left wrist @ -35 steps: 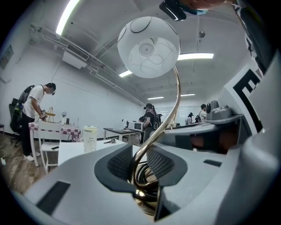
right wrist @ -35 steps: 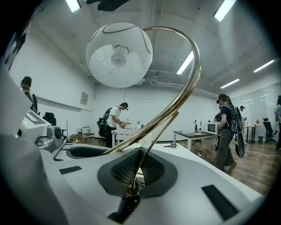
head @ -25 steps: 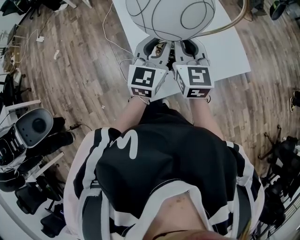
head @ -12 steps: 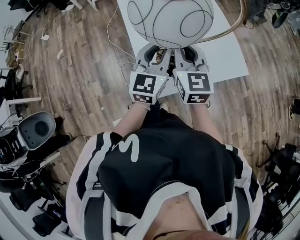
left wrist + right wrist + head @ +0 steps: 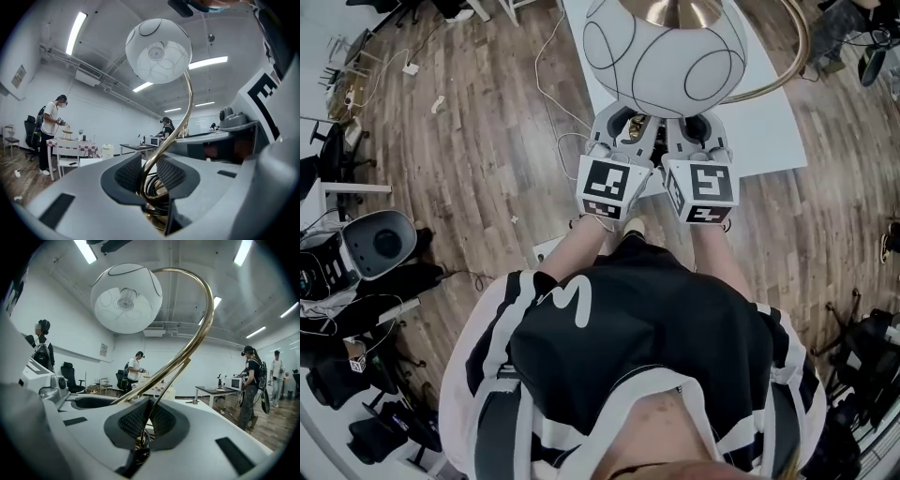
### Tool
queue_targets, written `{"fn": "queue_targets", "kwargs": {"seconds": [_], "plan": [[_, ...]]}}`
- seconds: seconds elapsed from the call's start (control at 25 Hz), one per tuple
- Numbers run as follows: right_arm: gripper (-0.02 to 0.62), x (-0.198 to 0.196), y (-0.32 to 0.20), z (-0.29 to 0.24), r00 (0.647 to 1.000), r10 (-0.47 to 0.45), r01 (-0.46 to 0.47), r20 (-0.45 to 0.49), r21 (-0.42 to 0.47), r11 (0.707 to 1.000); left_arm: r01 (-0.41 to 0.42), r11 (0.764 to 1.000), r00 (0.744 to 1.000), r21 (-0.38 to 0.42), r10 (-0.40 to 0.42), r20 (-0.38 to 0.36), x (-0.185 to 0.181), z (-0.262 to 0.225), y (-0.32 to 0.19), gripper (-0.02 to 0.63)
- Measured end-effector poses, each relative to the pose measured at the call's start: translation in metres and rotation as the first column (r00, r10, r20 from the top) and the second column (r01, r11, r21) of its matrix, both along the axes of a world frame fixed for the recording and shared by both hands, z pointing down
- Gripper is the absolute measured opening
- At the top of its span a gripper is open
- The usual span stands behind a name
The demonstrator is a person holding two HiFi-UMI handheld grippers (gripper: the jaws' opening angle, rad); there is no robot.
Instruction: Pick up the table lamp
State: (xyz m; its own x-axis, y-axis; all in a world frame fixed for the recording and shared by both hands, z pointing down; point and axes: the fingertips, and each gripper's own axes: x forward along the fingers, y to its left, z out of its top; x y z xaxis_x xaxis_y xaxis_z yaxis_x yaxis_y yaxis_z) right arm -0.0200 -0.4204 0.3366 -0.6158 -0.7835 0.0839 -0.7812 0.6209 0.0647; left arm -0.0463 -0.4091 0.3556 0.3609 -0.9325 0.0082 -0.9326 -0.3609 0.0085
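The table lamp has a white globe shade (image 5: 666,56) with thin dark lines and a curved brass stem (image 5: 789,64). It stands over the white table (image 5: 769,122). My left gripper (image 5: 623,122) and right gripper (image 5: 689,127) sit side by side under the shade. In the left gripper view the shade (image 5: 158,50) hangs overhead, and the stem (image 5: 180,126) runs down between the pads of the left gripper (image 5: 149,180), which press on it. In the right gripper view the shade (image 5: 126,298) and stem (image 5: 197,333) rise from the right gripper (image 5: 143,425), shut on a thin brass rod of the stem.
A white cable (image 5: 546,56) trails over the wooden floor left of the table. Office chairs and gear (image 5: 366,253) crowd the left side. Several people (image 5: 136,369) stand among tables (image 5: 220,392) farther back in the room.
Both grippers and the lamp have drifted together a little right and down in the head view. The shade's brass top now shows. Neither grip has changed.
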Motion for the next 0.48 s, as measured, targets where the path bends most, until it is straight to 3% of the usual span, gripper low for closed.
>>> {"fn": "queue_targets", "kwargs": {"seconds": [0.48], "plan": [[0.015,-0.022,0.104,-0.003,1.000,-0.007,0.007,0.020,-0.011,1.000,0.007,1.000,1.000,-0.010,-0.007,0.014,-0.023,-0.002,0.105,0.097]]}}
